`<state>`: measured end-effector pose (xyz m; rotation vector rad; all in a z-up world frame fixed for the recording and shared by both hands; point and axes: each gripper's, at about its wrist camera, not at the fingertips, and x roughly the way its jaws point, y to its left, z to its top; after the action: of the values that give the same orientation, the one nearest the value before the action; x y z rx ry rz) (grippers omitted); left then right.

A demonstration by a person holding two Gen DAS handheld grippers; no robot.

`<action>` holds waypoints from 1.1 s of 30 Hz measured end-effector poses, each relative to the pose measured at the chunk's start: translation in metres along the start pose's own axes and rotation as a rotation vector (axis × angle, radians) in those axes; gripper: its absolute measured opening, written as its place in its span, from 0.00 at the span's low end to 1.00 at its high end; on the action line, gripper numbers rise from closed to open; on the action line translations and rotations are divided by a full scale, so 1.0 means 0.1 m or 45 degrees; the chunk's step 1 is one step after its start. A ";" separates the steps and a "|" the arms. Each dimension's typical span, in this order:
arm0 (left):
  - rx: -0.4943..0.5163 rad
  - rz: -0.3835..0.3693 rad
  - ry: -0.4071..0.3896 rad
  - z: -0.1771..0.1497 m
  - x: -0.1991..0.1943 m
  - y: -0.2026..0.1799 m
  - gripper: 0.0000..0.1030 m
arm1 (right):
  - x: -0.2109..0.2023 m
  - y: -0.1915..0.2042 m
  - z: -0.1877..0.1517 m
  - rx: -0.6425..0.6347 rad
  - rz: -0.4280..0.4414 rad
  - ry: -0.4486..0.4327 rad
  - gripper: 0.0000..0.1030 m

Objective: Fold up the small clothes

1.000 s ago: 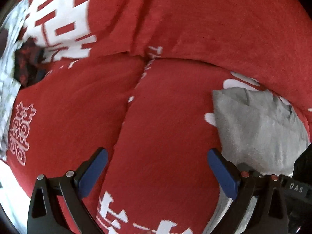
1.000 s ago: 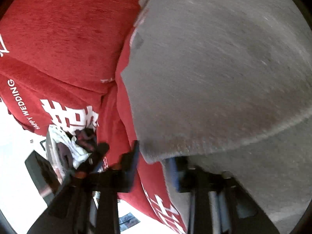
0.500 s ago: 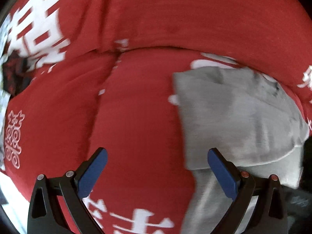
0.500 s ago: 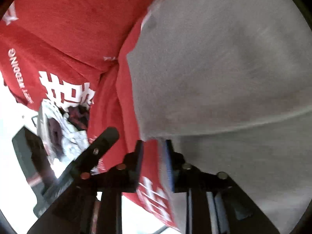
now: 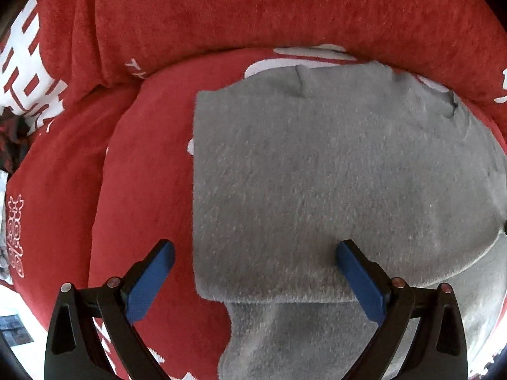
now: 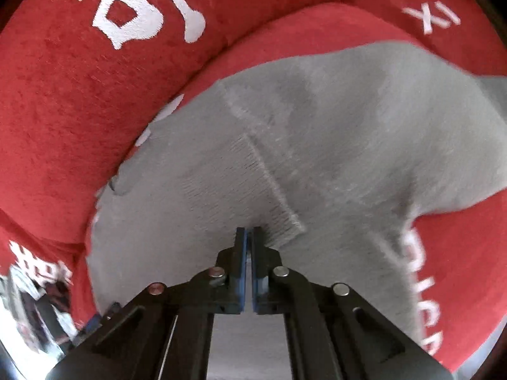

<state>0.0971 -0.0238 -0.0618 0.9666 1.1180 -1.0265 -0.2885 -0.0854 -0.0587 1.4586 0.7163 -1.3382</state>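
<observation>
A small grey fuzzy garment lies on red sofa cushions, with one layer folded over another. My left gripper is open and empty, its blue pads astride the garment's near left corner, just above it. My right gripper is shut on the grey garment, pinching a ribbed edge of the cloth near a seam.
The red sofa cover carries white printed characters on its back cushion. A pile of patterned dark and white cloth lies at the far left. A white floor shows past the seat's edge.
My left gripper has moved right, over the grey garment. My right gripper has swung the pinched cloth over, and the garment now lies folded flat on the seat.
</observation>
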 end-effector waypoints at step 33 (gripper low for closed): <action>0.517 -0.261 0.054 -0.59 -0.74 -2.99 1.00 | -0.83 -3.39 -0.16 0.899 0.314 -0.195 0.37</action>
<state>-0.2140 -0.0302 -0.0254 1.2156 1.0802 -1.4424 -0.6066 0.0589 -0.0726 1.8827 -0.0658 -1.5600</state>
